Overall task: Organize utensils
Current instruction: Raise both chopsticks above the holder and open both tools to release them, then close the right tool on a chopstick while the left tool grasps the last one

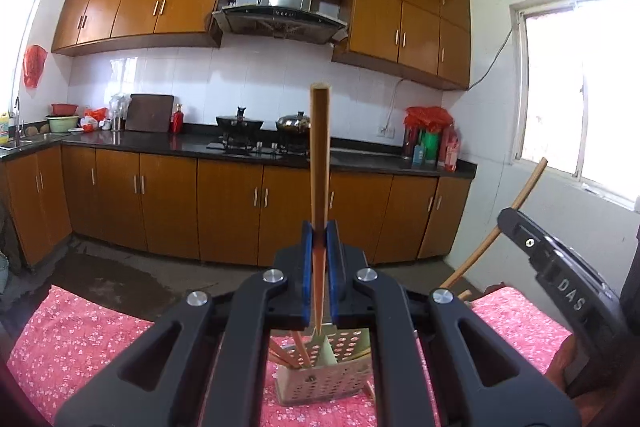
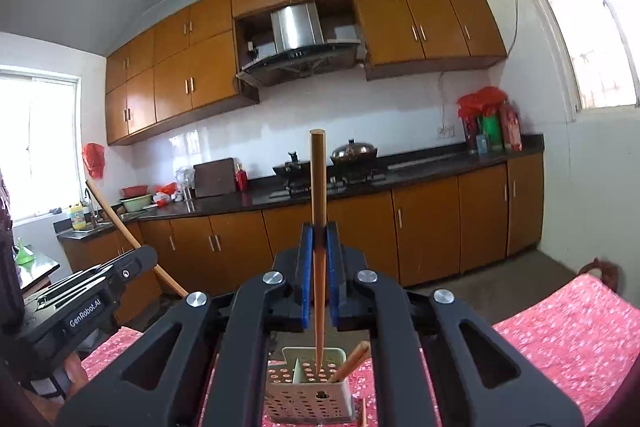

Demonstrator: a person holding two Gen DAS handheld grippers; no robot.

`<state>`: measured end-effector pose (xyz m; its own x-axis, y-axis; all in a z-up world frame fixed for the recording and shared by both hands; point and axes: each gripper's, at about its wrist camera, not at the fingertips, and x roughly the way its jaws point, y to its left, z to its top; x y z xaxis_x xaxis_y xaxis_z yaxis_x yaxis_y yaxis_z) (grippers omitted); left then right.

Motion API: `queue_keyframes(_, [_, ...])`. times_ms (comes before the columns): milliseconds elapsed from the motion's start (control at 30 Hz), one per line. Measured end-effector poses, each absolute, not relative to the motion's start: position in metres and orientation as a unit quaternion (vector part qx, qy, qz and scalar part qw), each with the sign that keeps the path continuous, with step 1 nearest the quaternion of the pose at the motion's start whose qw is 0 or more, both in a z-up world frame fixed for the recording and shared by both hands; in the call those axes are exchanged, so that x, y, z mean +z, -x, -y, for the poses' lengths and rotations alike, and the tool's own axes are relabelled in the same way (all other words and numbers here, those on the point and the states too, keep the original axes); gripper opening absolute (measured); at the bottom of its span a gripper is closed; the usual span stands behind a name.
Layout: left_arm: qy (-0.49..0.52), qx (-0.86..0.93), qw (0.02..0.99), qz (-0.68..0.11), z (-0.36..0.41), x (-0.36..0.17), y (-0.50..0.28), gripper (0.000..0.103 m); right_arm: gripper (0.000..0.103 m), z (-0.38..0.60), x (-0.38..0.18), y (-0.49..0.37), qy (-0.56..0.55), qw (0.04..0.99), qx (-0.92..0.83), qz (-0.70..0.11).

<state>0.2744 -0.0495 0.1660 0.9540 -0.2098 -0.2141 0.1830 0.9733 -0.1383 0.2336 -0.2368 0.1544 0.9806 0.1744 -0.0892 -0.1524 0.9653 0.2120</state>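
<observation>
Two grippers: you had both raised over the holder, each pinching one chopstick
Left gripper point(image 1: 320, 247): your blue pads were pressed onto a left chopstick point(image 1: 319, 155), square end up, thin end hanging down toward the holder
Right gripper point(image 2: 319, 247): pads were pinched on a right chopstick point(image 2: 318, 195), blunt end up, tip down inside or just over the holder, could not tell which
Holder point(image 2: 308, 399): perforated utensil holder sat on the pink floral cloth point(image 2: 568, 339), directly below both grippers, divided by an inner wall
Already in holder: a few chopsticks point(image 1: 294, 351) leaned in the left compartment in the left view; one more leaned point(image 2: 354, 359) against the right rim in the right view
Stray piece: one chopstick point(image 2: 364, 415) lay on the cloth just beside the holder's right side
Step judged: you were carrying sticks to drop in, or lifting them out; frames did not settle which
How to do it well: you needed each stick kept near upright, tip centred over one compartment, clear of the divider and the leaning sticks
Release advice: lower until the tip is inside the rim before opening, one hand at a time so the sticks do not cross
Risk: light holder could tip if a stick pushed its wall
</observation>
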Motion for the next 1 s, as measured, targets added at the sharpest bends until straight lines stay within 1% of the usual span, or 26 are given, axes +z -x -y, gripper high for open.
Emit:
queue_keyframes(200, [0.057,-0.091,0.983,-0.148,0.05,0.135,-0.298,0.009,0.008,0.232,0.128,-0.256,-0.115,0.984,0.088,-0.103])
queue_keyframes(300, [0.057,-0.088,0.983,-0.15,0.048,0.132,-0.3,0.01,0.009,0.233,0.126,-0.253,-0.112,0.983,0.094,-0.109])
queue_keyframes(367, [0.059,-0.088,0.983,-0.148,0.045,0.134,-0.297,0.018,0.016,0.237,0.131,-0.247,-0.11,0.984,0.093,-0.107])
queue_keyframes(433, [0.063,-0.087,0.984,-0.14,0.041,0.139,-0.293,0.024,0.03,0.239,0.136,-0.24,-0.111,0.984,0.09,-0.101])
queue_keyframes(600, [0.069,-0.076,0.987,-0.125,0.026,0.153,-0.266,0.03,0.031,0.253,0.146,-0.222,-0.105,0.988,0.069,-0.092])
queue_keyframes(700, [0.054,-0.052,0.989,-0.128,0.015,0.153,-0.24,0.034,0.031,0.265,0.14,-0.206,-0.102,0.988,0.056,-0.104])
queue_keyframes(733, [0.05,-0.046,0.989,-0.13,0.011,0.15,-0.232,0.037,0.031,0.269,0.135,-0.202,-0.1,0.987,0.05,-0.112])
queue_keyframes(767, [0.045,-0.038,0.989,-0.135,0.005,0.144,-0.223,0.039,0.031,0.273,0.128,-0.199,-0.098,0.987,0.043,-0.122])
queue_keyframes(867, [0.031,-0.015,0.986,-0.161,-0.007,0.121,-0.21,0.04,0.032,0.284,0.093,-0.196,-0.095,0.979,0.026,-0.179])
queue_keyframes(1000, [0.014,0.009,0.971,-0.238,-0.025,0.063,-0.209,0.04,0.032,0.282,0.02,-0.201,-0.08,0.952,0.027,-0.295])
